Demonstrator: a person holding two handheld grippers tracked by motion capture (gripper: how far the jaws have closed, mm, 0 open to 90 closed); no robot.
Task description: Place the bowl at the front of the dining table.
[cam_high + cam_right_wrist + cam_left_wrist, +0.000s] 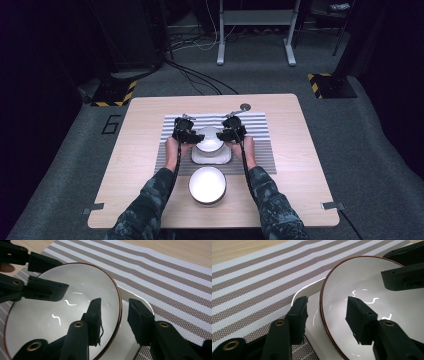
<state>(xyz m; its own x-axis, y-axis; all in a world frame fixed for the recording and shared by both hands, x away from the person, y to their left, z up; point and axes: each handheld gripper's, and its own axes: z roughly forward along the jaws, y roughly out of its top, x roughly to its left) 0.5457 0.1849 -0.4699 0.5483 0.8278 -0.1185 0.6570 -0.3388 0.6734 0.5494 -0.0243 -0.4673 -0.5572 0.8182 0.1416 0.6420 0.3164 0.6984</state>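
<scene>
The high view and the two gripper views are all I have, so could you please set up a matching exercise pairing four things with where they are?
Things:
1. brown-rimmed bowl
2. square white plate
3. striped placemat
4. second bowl

Places:
A. on bare wood, nearest the person
B. between both pairs of open jaws
C. directly on the placemat, under a bowl
D. flat on the table

Pairs: 1-B, 2-C, 3-D, 4-A

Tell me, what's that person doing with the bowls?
A person holds a hand-held gripper in each hand at a wooden table. Both reach a white bowl that sits on a white square plate on a striped placemat. The left hand-held gripper and the right hand-held gripper each straddle the bowl's rim, jaws apart, not squeezing it. A second white bowl waits nearer the person.
</scene>
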